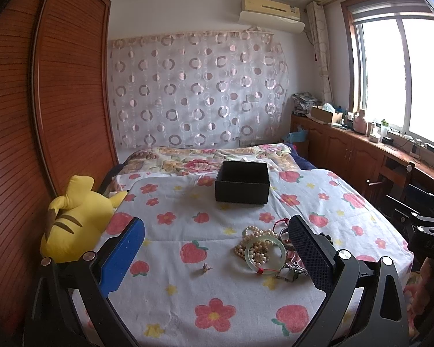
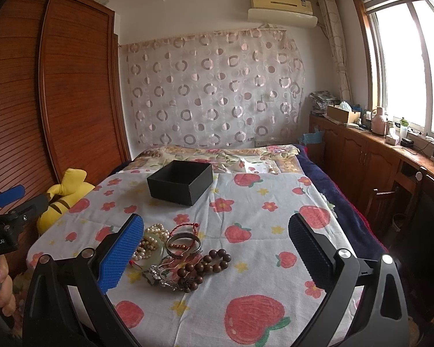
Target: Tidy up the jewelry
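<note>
Jewelry (image 2: 170, 257) heaped in one tangle on the fruit-print bedspread (image 2: 260, 260), close to the near edge, probably dumped together so each piece can be lifted out in turn. Within the heap: jade bangle (image 1: 264, 254) lying flat over a pearl strand (image 1: 256, 235), silver bangle (image 2: 183, 244) beside it with a red cord bracelet (image 2: 185, 227) just behind, wooden bead bracelet (image 2: 208, 264) sprawled to the right, some silver chain piece underneath, too knotted to read. One small ring or stud (image 1: 207, 266) lying apart to the left of the pile, likely rolled loose.

Left gripper (image 1: 217, 251) hovering above the cloth, jaws wide apart and empty, framing the stray piece and the left part of the heap; its right finger overlaps the heap's far side in view, contact impossible to judge. Right gripper (image 2: 217, 248) likewise spread and empty, left finger (image 2: 121, 254) overlapping the pearls and bangle, the rest of the heap sitting between the fingers. Both poised as if choosing a first pick; nothing sorted yet, by the look of it.

Farther back, black box (image 1: 242, 192) standing open and upright mid-bed, well apart from the pile, seemingly empty from these angles, presumably the destination and set within easy reach. Yellow plush toy (image 1: 72, 217) slumped at the left edge against the wooden wardrobe (image 1: 58, 86), out of the working area.
</note>
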